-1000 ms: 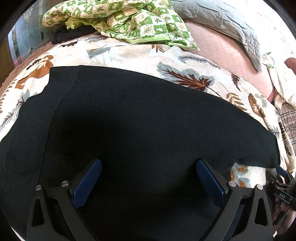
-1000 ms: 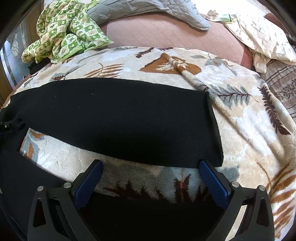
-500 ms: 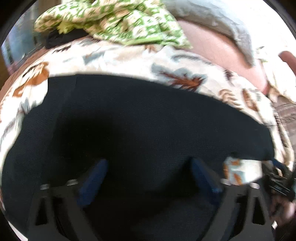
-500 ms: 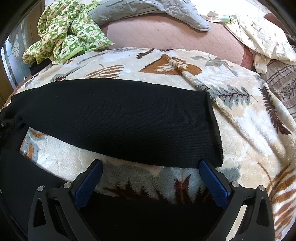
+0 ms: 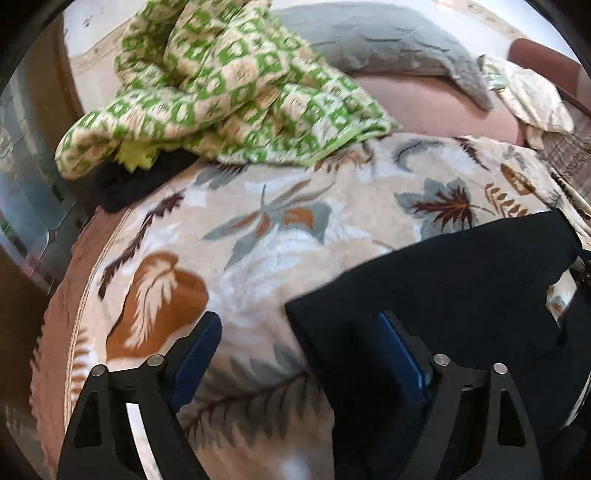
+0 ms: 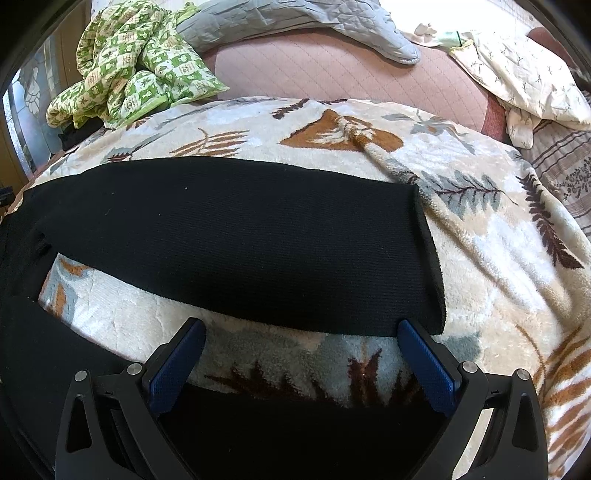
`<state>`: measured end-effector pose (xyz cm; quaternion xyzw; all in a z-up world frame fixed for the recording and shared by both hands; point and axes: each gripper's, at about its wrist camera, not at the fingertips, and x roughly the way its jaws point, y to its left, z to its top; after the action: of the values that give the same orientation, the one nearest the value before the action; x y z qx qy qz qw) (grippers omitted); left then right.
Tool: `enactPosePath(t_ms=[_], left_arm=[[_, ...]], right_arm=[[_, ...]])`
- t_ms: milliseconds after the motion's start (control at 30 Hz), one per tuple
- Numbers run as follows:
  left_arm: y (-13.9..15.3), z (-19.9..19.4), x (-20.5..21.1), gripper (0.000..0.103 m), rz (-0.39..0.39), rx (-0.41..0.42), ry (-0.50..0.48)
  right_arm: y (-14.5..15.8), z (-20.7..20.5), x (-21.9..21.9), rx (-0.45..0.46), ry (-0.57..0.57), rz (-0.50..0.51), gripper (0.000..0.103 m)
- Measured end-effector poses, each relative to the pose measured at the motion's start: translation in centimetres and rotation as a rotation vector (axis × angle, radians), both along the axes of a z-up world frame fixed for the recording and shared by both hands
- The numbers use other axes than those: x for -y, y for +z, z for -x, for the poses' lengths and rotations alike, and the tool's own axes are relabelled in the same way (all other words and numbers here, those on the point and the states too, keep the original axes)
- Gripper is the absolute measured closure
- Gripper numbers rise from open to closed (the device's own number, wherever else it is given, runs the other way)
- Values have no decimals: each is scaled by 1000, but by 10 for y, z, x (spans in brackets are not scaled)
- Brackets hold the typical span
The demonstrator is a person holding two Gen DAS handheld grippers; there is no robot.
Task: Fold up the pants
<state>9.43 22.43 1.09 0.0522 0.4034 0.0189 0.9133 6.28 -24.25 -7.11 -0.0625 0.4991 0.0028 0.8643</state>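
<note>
Black pants (image 6: 236, 236) lie flat on the leaf-print blanket (image 6: 480, 266); one leg fills mid-frame of the right wrist view, hem at right. Right gripper (image 6: 301, 360) is spread wide over a bare blanket strip, nothing between its pads. Left gripper (image 5: 301, 354) is opening; the pants' corner (image 5: 443, 295) sits lower right, possibly brushing the right-hand finger, though blur obscures contact. Upper left: green checked quilt (image 5: 229, 81). Top: grey pillow (image 6: 295, 18) on a pink quilted sheet (image 6: 332, 66).
</note>
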Motion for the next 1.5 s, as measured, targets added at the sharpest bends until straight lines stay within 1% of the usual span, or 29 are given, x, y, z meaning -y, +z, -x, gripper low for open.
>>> enactPosePath(t_ms=[33,100,167,233,333,400,467,567,600,667,733,767,800,833,867,900,933,967,1000,1033,1067,1100,1167,1200,1300,1400,1433,1500], left_arm=[[1,-2,2,19,10,25,-24],[-1,-9,1,22,28,43,-52],[-12,-18,-9,29,42,21,-76],[-23,-26,-15,42,41,-13,-84],[-33,-34,-23,55,66,-33,-98],[-36,-39,-24,62,93,-33,-109],[-36,-41,-26,66,104,-32,-103],[-31,-39,-28,84,126,-38,-78],[-28,-38,-28,99,125,-34,-72],[-21,-34,-26,99,117,-32,-60],[-13,-29,-17,99,90,-40,-67],[-8,-28,-12,99,68,-45,-67],[-2,-24,-8,99,61,-42,-69],[4,-22,-5,99,57,-34,-73],[13,-19,-2,99,55,-22,-68],[19,-17,-1,99,57,-10,-63],[27,-15,1,99,61,4,-56],[32,-12,3,99,68,10,-50],[37,-10,5,99,77,16,-41],[42,-10,7,99,88,22,-28],[45,-9,7,99,98,26,-17],[48,-8,9,100,107,33,-4],[54,-5,11,100,127,49,22],[56,-4,11,100,131,57,33],[63,-3,8,100,148,78,75],[66,-6,2,100,169,93,104],[65,-8,1,100,175,90,105],[64,-10,-1,100,175,86,115]], right_arm=[[0,0,0,0,0,0,1],[0,0,0,1,-1,-2,1],[0,0,0,3,-1,0,1],[0,0,0,2,-1,-1,1],[-1,0,0,2,-1,0,1],[-1,0,-1,3,-2,2,1],[0,0,0,2,-2,1,1],[-1,0,0,3,-2,2,1],[0,0,0,4,-3,0,1],[2,-1,0,2,-5,-2,1],[7,-6,0,-56,3,-15,1],[12,-10,2,-100,14,-35,1],[22,-15,6,-122,21,-70,3],[42,-21,17,-101,19,-143,10],[57,-25,26,-71,6,-182,9],[79,-34,42,-24,-30,-216,8],[91,-41,53,-5,-59,-232,8],[100,-51,65,3,-98,-255,8],[104,-64,82,-11,-148,-314,7],[102,-72,91,-35,-167,-368,7],[96,-82,100,-74,-182,-422,10],[85,-93,108,-119,-200,-454,13],[71,-105,111,-154,-216,-437,51],[61,-113,113,-169,-219,-418,55],[41,-119,112,-205,-215,-387,62],[24,-114,113,-210,-213,-424,63],[21,-114,113,-206,-213,-419,66],[12,-118,111,-213,-200,-425,67]])
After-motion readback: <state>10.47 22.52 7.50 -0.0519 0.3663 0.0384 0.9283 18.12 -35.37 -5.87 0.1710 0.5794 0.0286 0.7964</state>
